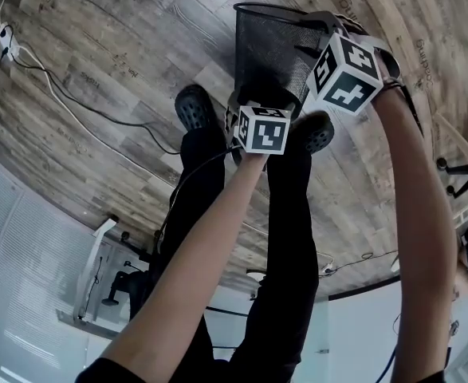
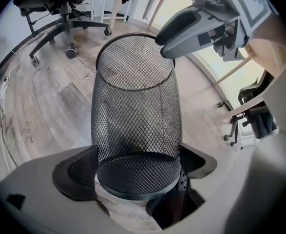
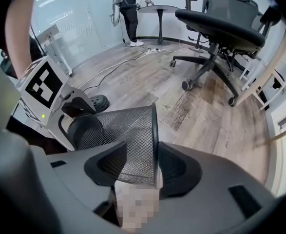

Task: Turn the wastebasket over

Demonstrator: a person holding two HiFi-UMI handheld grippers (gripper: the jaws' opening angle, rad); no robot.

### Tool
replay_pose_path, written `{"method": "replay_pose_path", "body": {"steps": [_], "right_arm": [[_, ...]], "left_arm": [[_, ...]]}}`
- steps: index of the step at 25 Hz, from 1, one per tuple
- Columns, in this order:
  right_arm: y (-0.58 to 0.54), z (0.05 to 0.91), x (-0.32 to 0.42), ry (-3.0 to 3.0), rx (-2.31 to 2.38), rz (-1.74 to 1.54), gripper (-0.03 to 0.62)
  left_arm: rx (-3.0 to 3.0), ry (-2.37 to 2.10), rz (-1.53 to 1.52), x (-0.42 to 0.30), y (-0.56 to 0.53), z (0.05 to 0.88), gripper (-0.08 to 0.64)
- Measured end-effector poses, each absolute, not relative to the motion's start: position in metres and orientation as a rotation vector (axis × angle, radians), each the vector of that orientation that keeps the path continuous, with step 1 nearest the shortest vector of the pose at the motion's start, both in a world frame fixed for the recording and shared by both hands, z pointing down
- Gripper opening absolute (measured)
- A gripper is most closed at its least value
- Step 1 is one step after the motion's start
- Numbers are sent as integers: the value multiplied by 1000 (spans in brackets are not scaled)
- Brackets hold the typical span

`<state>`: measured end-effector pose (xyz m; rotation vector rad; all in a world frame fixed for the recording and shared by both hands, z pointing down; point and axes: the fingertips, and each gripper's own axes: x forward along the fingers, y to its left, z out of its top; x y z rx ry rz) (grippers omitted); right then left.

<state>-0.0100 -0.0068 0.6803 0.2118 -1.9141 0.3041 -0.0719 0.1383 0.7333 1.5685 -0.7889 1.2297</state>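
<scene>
1. The basket (image 1: 267, 42), black mesh, stands neither upright nor inverted. It hangs tilted between the two tongs over the wooden floor (image 1: 98, 46), just ahead of the person's shoes (image 1: 195, 106). Its closed bottom is toward the person and its open mouth points away.
2. The left tongs (image 2: 139, 172) are spread wide and clasp the bottom end. In the left gripper view the round base fills the gap, with its edge against both pads.
3. The right tongs (image 3: 150, 172) are at a middling width on the rim. The right gripper view shows the rim and a strip of mesh wall standing between the pads, the rim hard by one pad. They look to be pinching it, though how firmly is not plain.
4. No view settles whether the mouth touches the floor. The floor shows through the mesh and beyond the rim, nothing more.
5. Done, as far as can be judged: both ends are grasped and the basket is tipped well off its standing pose, so the turn looks roughly midway.
6. Left to do, by the same judgement: carry the rotation on until the basket is the other way up, set it squarely on the floor, and release both tongs.
</scene>
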Motion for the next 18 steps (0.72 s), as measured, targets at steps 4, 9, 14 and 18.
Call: {"method": "replay_pose_path", "body": {"steps": [4,9,14,18], "right_arm": [[-9,679,-2,-1903,258,303,185],[-10,673,2,-1918,294,306,148],[-8,660,-4,-1952,310,289,97],[2,646,-8,-1985,323,283,64]], "left_arm": [[1593,-797,1242,-70,139,733,509],[1601,-806,1251,-68,143,732,510],[1597,-816,1244,-72,150,731,511],[1618,-814,1243,-77,161,728,511]]}}
